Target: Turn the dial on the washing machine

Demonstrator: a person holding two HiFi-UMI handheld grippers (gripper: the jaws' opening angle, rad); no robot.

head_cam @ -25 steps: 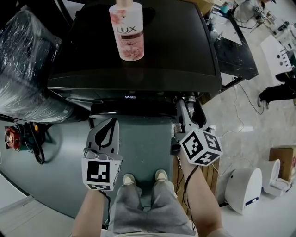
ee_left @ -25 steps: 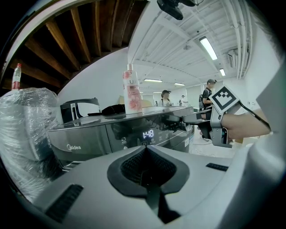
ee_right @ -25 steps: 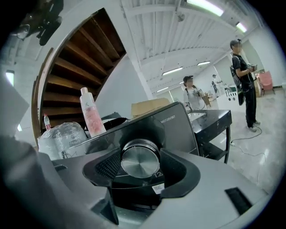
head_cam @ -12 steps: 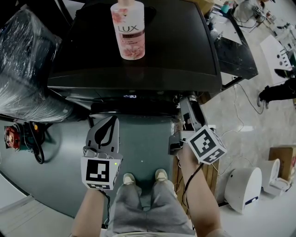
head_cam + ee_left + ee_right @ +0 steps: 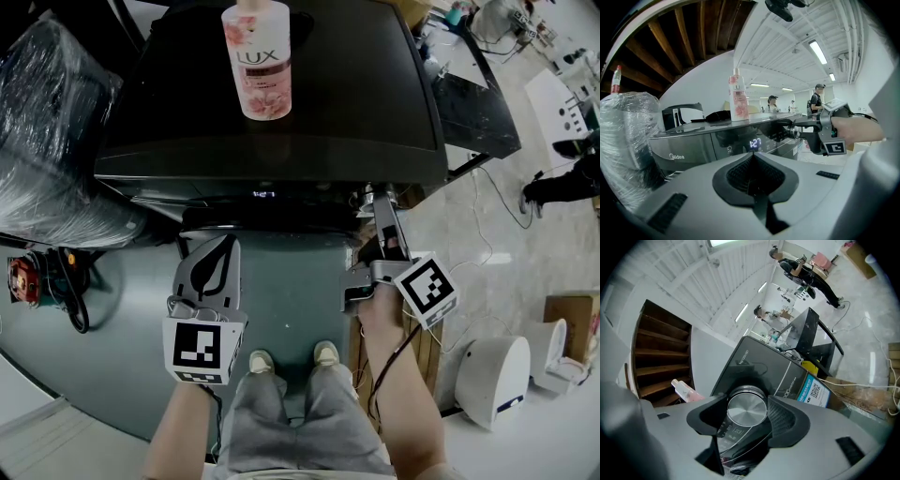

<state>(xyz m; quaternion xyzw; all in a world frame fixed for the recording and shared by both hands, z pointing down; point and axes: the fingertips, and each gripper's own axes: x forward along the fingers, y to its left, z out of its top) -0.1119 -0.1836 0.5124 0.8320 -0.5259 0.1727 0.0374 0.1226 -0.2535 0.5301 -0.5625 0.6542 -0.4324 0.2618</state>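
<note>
The dark washing machine [image 5: 281, 122] stands in front of me, its display [image 5: 755, 143] lit on the front panel. Its round silver dial [image 5: 747, 409] sits at the panel's right end [image 5: 367, 199]. My right gripper [image 5: 377, 208] reaches up to it and is shut on the dial, with a black pad pressed on each side of the knob [image 5: 785, 420]. The left gripper view shows that grip from the side [image 5: 799, 132]. My left gripper [image 5: 217, 253] hangs below the panel's left part, shut with nothing in it [image 5: 752, 159].
A pink Lux bottle [image 5: 256, 61] stands on the machine's lid. A plastic-wrapped bulk [image 5: 47, 131] lies at the left, a black stand [image 5: 478, 103] and cables at the right, and a white appliance [image 5: 492, 380] on the floor. My feet [image 5: 291, 358] are close to the machine.
My right gripper has rolled clockwise on the dial, so its marker cube has swung outward to the right. The left gripper has stayed where it was.
</note>
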